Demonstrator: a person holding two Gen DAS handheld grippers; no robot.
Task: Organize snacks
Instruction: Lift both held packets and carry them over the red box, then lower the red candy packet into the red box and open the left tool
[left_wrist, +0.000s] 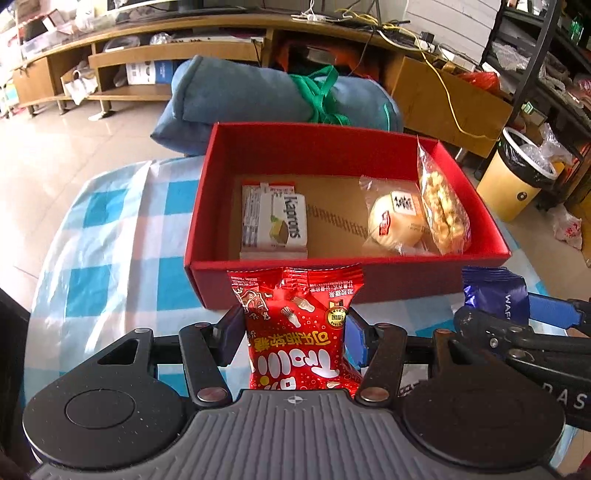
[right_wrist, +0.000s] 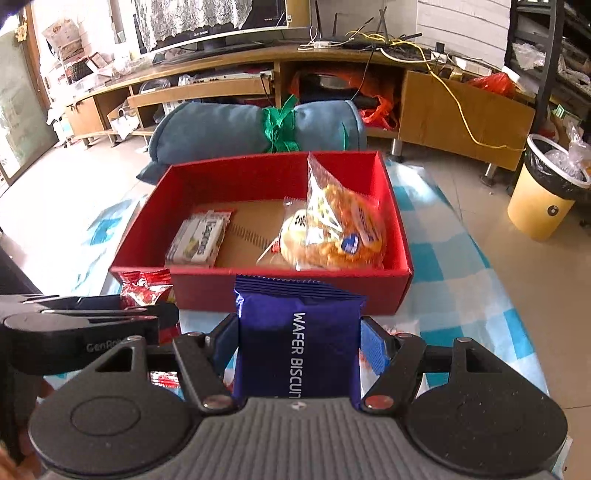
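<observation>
My left gripper (left_wrist: 293, 325) is shut on a red candy packet (left_wrist: 295, 328), held upright just in front of the red box (left_wrist: 332, 291). My right gripper (right_wrist: 299, 338) is shut on a dark blue wafer biscuit packet (right_wrist: 299, 347), also before the red box (right_wrist: 295, 291). Inside the box lie a white Kaprons packet (left_wrist: 275, 221), a wrapped round bun (left_wrist: 397, 221) and a clear bag of golden snacks (left_wrist: 443, 206) leaning on the right wall. The right gripper and its blue packet (left_wrist: 495, 295) show at the right of the left wrist view.
The box stands on a table with a blue-and-white checked cloth (left_wrist: 110, 236). Behind it lies a rolled blue blanket (left_wrist: 258, 92) tied with green ribbon. A yellow bin (right_wrist: 546, 192) stands on the floor at right. A wooden TV bench (right_wrist: 258, 77) lines the back.
</observation>
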